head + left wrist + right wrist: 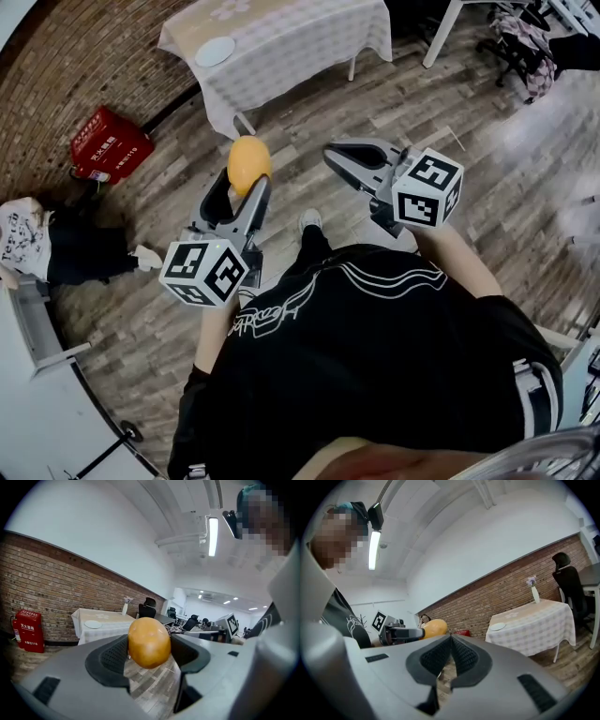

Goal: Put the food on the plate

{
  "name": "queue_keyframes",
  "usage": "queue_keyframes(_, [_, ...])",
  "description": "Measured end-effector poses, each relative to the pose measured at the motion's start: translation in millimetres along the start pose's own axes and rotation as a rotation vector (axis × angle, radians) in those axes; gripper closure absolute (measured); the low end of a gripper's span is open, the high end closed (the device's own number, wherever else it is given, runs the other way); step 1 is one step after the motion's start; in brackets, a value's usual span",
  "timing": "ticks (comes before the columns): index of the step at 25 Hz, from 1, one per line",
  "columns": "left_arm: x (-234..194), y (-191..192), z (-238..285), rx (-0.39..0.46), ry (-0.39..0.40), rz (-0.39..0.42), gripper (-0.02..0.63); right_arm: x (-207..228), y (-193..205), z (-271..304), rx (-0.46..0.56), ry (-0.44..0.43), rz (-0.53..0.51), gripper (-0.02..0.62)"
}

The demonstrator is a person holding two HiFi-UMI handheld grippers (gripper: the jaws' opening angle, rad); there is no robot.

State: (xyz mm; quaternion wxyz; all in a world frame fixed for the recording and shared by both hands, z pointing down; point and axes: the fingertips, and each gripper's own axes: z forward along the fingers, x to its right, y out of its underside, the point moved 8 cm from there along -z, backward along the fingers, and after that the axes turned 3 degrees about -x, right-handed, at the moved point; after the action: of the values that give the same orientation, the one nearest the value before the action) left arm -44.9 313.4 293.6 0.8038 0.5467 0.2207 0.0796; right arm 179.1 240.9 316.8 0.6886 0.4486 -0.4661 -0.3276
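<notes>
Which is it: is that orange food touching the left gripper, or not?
Touching. The left gripper view shows the orange food clamped in the left gripper, a pad pressed against each side.

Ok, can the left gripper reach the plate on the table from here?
Probably not yet: the left gripper, shut on the orange food, hangs far short of the plate; only wooden floor lies between.

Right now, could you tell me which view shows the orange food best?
The left gripper view: the orange food sits large and central, clamped in the left gripper. The head view shows it smaller, from above; the right gripper view shows only a small part.
</notes>
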Motion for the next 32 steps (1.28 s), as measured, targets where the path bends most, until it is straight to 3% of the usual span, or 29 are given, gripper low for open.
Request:
queue_keyframes(8, [-87.0,-46.7,64.5,-0.01,-0.004,-0.03,0.322,73.4,-43.7,77.0,-0.012,0.032,0.028,0.598])
queue_keyframes(18, [-182.4,-106.8,135.0,-0.035,0.007,-0.006,0.322,144.9,-88.8,172.3,-0.009,0.042,0.052,0.598])
queue_keyframes(32, [-243.4,-128.9,186.3,-0.022,0.027,-0.01,0.322,187.2,-112.5,211.2,-0.008,0.104,0.032,0.598])
